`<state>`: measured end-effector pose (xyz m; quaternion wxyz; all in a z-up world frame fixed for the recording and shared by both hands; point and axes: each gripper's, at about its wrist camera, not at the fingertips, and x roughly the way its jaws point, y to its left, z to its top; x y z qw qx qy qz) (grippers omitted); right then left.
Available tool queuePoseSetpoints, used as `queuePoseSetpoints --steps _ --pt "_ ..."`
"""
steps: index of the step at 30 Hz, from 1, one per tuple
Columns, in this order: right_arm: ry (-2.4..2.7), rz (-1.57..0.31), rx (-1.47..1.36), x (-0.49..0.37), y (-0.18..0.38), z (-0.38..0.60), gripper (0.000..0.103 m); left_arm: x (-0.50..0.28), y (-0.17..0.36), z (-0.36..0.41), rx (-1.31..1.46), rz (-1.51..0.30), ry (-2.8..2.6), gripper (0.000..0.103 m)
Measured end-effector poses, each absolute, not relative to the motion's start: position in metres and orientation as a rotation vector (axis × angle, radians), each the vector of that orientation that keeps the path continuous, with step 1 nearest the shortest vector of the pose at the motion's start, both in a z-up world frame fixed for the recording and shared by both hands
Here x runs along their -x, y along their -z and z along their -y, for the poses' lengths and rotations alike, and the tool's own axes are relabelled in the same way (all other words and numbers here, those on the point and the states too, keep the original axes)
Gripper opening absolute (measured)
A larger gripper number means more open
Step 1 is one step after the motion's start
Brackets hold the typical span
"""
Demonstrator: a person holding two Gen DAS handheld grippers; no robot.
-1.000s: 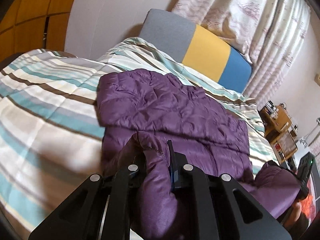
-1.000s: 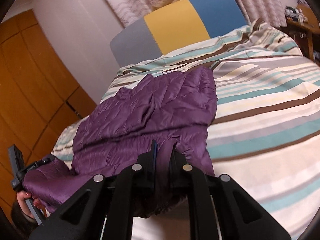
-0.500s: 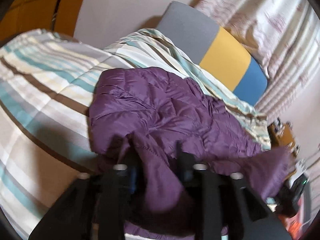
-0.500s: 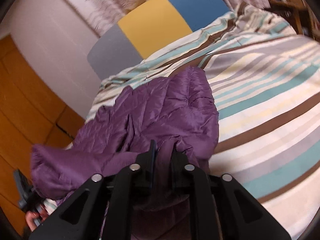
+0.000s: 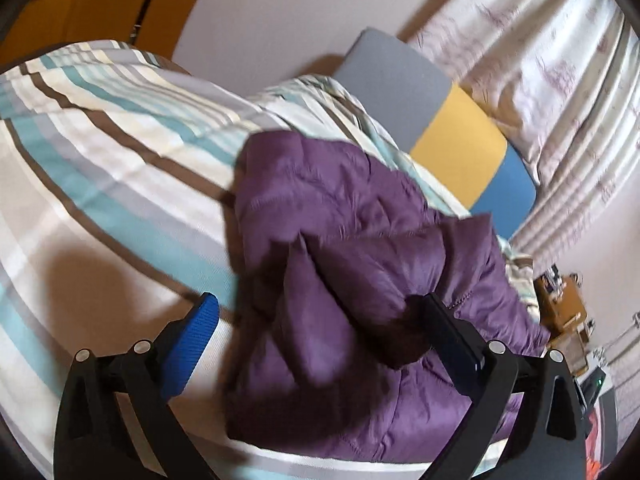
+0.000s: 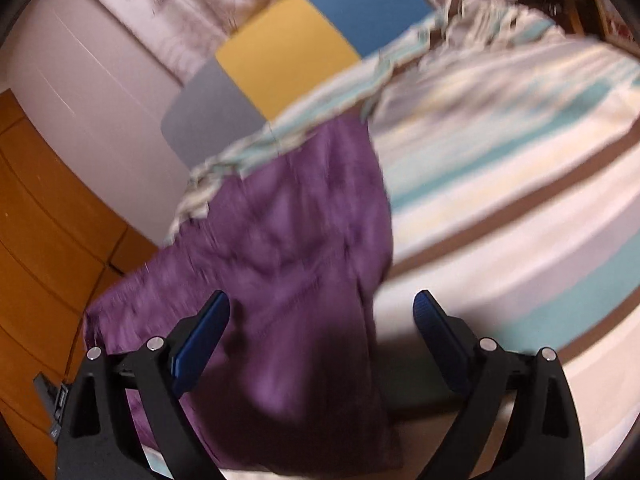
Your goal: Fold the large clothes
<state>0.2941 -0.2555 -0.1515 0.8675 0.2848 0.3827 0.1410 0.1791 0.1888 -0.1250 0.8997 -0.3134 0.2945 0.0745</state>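
Observation:
A purple quilted jacket (image 5: 360,240) lies doubled over on the striped bedcover (image 5: 100,168). My left gripper (image 5: 320,300) hangs low over its near edge. Its jaws are opening wide, with a loose fold of the jacket lying between them. That fold brushes the right finger (image 5: 448,340), and the blue left pad (image 5: 196,340) stands free over the cover. In the right wrist view the jacket (image 6: 288,240) is blurred. My right gripper (image 6: 322,299) is also opening, with fabric under its left finger (image 6: 200,336) and neither pad pressing on it.
A grey, yellow and blue headboard cushion (image 5: 440,120) stands at the far end of the bed under a pale curtain (image 5: 540,60). Orange wooden cupboard doors (image 6: 40,220) are on the left. A wooden bedside shelf (image 5: 564,312) stands right of the bed.
Both grippers were shut on the jacket's hem a second ago. Both have let it go, opened wide and sunk toward the bed. The hem now rests on the jacket's upper part.

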Motion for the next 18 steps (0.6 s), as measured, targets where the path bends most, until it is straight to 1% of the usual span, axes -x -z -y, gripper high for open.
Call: queuePoseSetpoints --steps 3,4,5,8,9,11,15,18 --pt "-0.311 -0.804 -0.542 -0.289 0.153 0.244 0.093 -0.178 0.130 -0.188 0.682 -0.609 -0.144 0.100" --pt "-0.347 -0.814 -0.543 -0.289 0.154 0.239 0.089 -0.178 0.131 -0.188 0.693 -0.608 -0.140 0.100" --pt "-0.366 -0.816 -0.540 -0.287 0.154 0.235 0.087 -0.177 0.132 -0.189 0.708 -0.606 -0.135 0.100" --pt "-0.369 -0.834 -0.460 -0.283 0.155 0.221 0.087 -0.161 0.125 -0.191 0.727 -0.526 -0.140 0.100" --pt "-0.369 -0.835 -0.459 -0.281 0.156 0.223 0.086 -0.151 0.121 -0.190 0.723 -0.484 -0.154 0.100" --pt "-0.374 -0.832 -0.482 -0.280 0.159 0.227 0.085 -0.140 0.121 -0.185 0.715 -0.457 -0.153 0.100" --pt "-0.376 -0.827 -0.478 -0.277 0.161 0.228 0.085 -0.146 0.129 -0.167 0.609 -0.555 -0.109 0.100" --pt "-0.377 -0.826 -0.479 -0.274 0.160 0.228 0.085 -0.167 0.134 -0.166 0.603 -0.637 -0.113 0.100"
